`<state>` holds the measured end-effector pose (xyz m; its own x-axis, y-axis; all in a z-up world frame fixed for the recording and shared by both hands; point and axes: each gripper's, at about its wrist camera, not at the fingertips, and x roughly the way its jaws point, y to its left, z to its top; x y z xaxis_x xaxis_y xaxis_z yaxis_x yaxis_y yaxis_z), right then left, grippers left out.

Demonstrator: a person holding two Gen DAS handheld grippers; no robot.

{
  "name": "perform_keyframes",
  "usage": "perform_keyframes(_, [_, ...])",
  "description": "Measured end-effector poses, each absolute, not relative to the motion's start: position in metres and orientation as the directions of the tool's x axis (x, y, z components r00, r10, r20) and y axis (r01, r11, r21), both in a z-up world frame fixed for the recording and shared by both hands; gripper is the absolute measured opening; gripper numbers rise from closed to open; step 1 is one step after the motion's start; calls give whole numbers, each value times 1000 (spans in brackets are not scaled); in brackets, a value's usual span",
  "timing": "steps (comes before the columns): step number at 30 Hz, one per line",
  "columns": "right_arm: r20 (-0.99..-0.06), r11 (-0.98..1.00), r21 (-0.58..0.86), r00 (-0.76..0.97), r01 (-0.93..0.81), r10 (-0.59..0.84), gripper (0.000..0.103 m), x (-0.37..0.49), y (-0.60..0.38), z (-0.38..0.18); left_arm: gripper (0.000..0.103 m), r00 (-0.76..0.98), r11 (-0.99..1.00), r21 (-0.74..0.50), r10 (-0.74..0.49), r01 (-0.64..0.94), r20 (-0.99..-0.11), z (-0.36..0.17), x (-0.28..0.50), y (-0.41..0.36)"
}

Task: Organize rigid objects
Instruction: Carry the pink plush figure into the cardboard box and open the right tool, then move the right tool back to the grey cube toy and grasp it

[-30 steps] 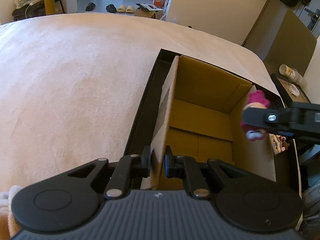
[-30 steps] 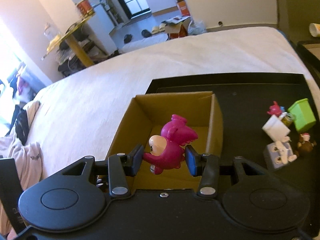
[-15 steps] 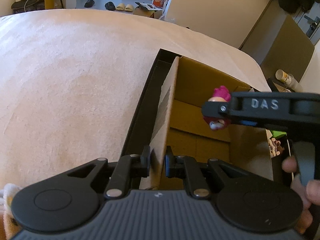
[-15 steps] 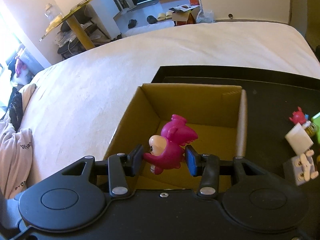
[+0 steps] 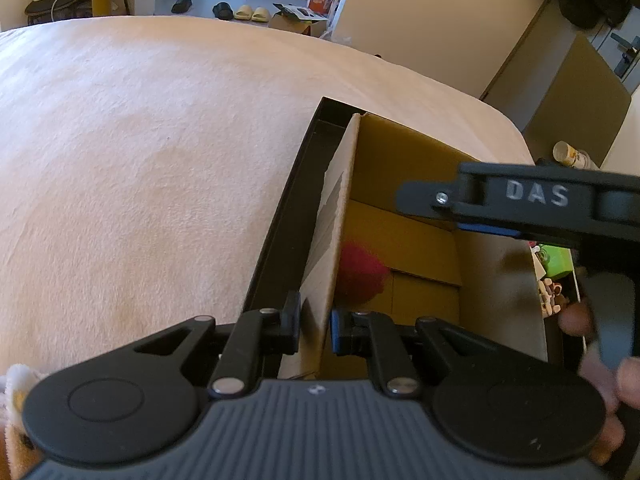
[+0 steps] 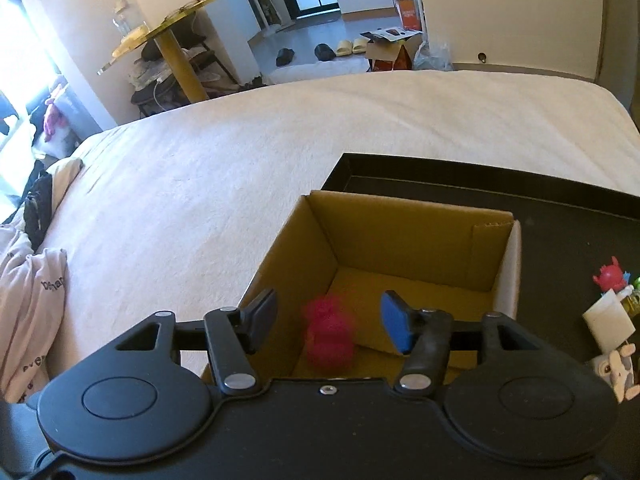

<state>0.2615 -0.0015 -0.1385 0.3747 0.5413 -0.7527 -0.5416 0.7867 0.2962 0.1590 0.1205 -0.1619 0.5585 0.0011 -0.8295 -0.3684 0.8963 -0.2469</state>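
Observation:
An open cardboard box (image 6: 404, 236) stands on a black tray (image 6: 560, 208) on the bed. My left gripper (image 5: 315, 328) is shut on the box's near left wall (image 5: 328, 240). My right gripper (image 6: 328, 320) is open above the box; it also shows in the left wrist view (image 5: 520, 200). A pink toy figure (image 6: 330, 334) is blurred inside the box below the open jaws; it also shows in the left wrist view (image 5: 360, 276). More small toys (image 6: 612, 320) lie on the tray to the right of the box.
The tray sits at the edge of a cream blanket (image 6: 240, 152) on the bed. Clothes (image 6: 28, 300) lie at the far left. A gold table (image 6: 172, 40), slippers and boxes are on the floor beyond the bed.
My right gripper moved over the box and opened. The pink figure left the jaws and dropped into the box. My left gripper kept its hold on the box wall.

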Motion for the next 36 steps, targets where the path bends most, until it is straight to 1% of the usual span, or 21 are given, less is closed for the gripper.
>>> perform_keyframes(16, [-762, 804, 296, 380, -516, 525, 58, 250, -42, -123, 13, 554, 902, -226, 16, -367, -832, -161, 160, 117])
perform_keyframes(29, [-759, 840, 235, 447, -489, 473, 58, 250, -88, -115, 12, 547, 907, -206, 31, -366, -836, -160, 162, 115])
perform_keyframes(36, [-778, 848, 199, 447, -491, 442, 58, 255, -103, -120, 12, 544, 911, -190, 42, -365, -838, -159, 162, 112])
